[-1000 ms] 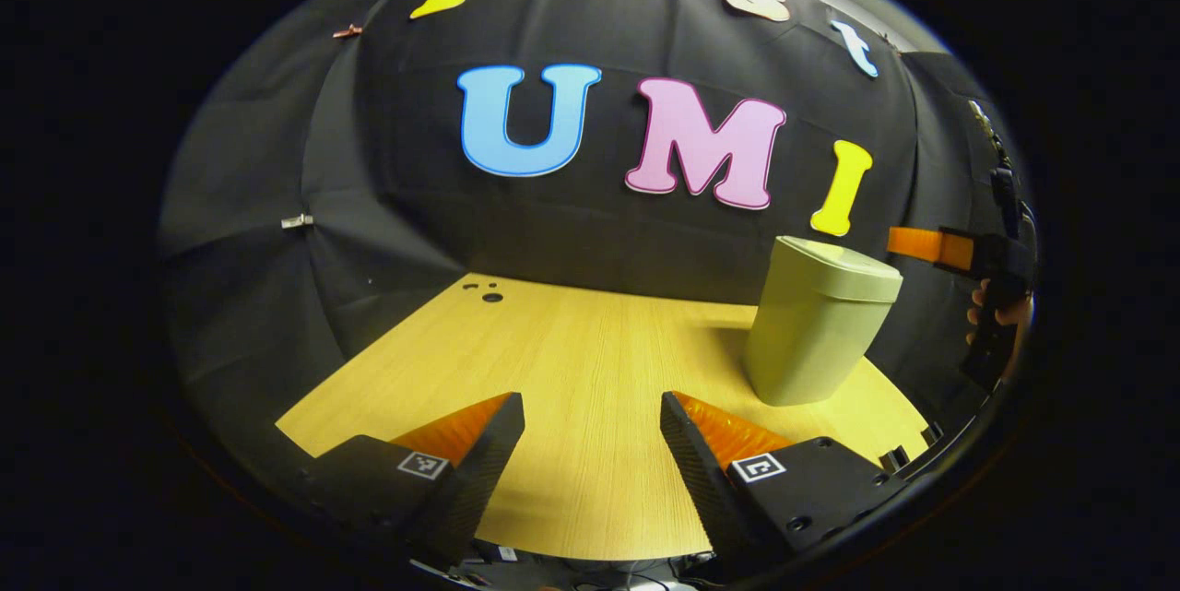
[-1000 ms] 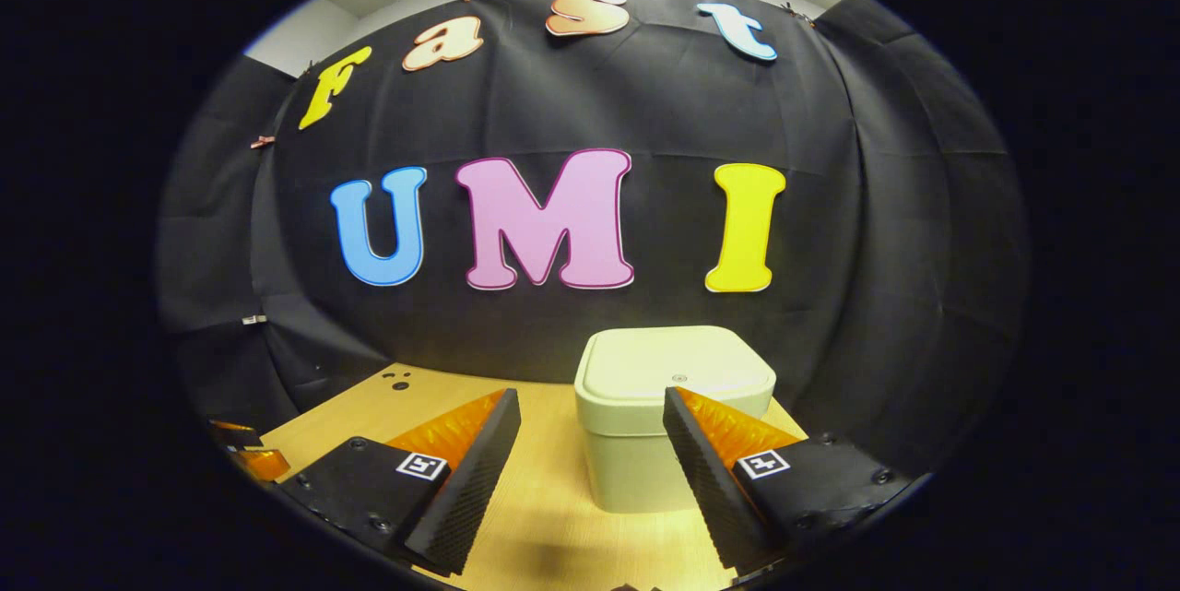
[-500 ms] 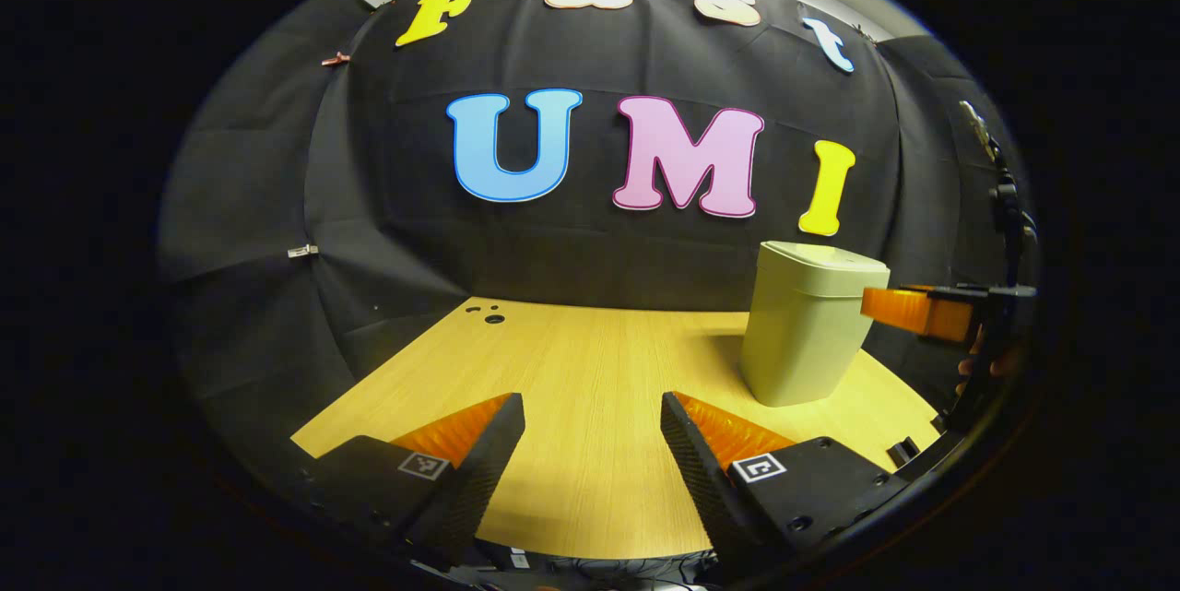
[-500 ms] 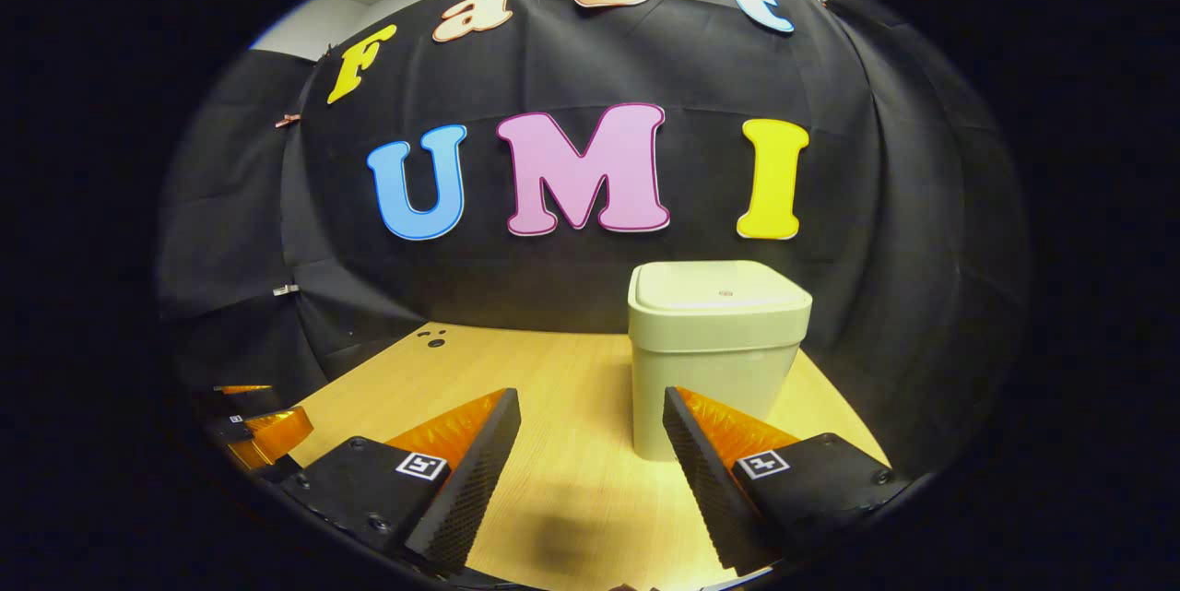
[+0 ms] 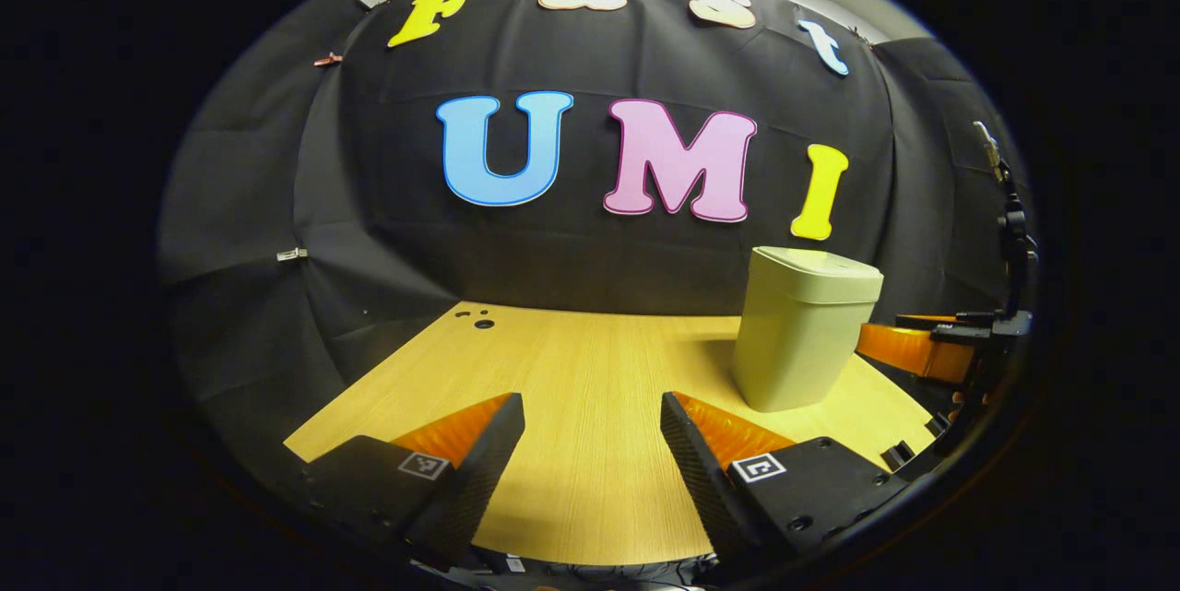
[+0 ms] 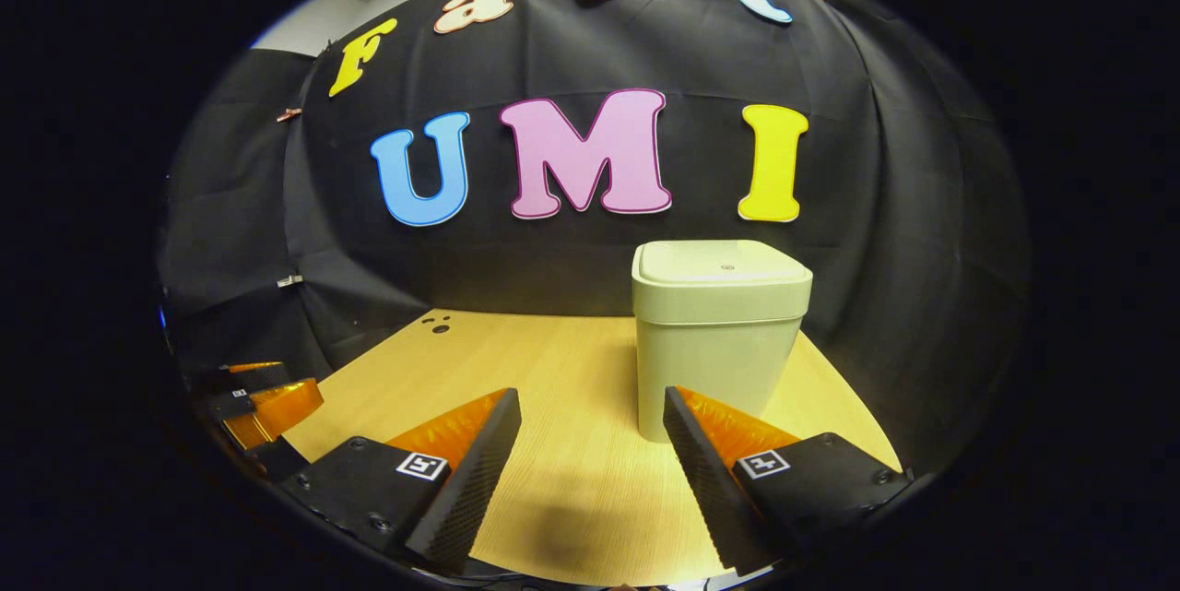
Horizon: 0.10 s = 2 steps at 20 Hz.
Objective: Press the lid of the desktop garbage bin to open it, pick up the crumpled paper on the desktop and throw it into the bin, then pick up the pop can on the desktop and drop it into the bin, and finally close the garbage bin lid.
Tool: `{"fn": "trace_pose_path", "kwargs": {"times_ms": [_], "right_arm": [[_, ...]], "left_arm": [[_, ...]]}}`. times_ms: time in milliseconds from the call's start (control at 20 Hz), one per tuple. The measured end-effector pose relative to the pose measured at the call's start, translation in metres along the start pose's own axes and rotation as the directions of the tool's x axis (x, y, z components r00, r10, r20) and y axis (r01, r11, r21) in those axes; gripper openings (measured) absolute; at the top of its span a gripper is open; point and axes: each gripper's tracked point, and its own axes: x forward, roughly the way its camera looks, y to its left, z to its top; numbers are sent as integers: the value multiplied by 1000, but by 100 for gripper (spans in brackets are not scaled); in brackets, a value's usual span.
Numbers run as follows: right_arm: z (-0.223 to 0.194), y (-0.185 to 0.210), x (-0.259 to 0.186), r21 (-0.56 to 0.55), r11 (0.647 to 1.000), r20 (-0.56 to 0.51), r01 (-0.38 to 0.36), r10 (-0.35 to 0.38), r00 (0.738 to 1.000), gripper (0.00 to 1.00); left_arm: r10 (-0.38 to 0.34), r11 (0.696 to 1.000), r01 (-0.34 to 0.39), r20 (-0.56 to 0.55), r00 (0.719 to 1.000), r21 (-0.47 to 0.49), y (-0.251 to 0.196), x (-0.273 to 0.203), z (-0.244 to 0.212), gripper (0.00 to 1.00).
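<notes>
Standing lid-down on a wood-grain table [image 6: 572,370], smooth boxy green bin [image 6: 714,333], left gripper [image 5: 590,443] and right gripper [image 6: 590,443] spread wide, ribbed pads bare

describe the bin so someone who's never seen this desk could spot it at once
On the wooden desk, near the black cloth wall at the back, stands the garbage bin. It is a pale green, squarish tub, upright with its flat lid shut, and the only thing standing there.

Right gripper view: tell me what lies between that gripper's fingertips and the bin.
Only bare wooden tabletop lies between the right gripper and the bin, as the right gripper view shows.
</notes>
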Motion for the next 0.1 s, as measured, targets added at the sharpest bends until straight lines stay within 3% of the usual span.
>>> {"fn": "trace_pose_path", "kwargs": {"times_ms": [100], "right_arm": [[-3,-2,1,-8,1000,-8,0,0,1000,98]], "left_arm": [[-2,1000,2,-6,1000,-5,1,5,-2,95]]}}
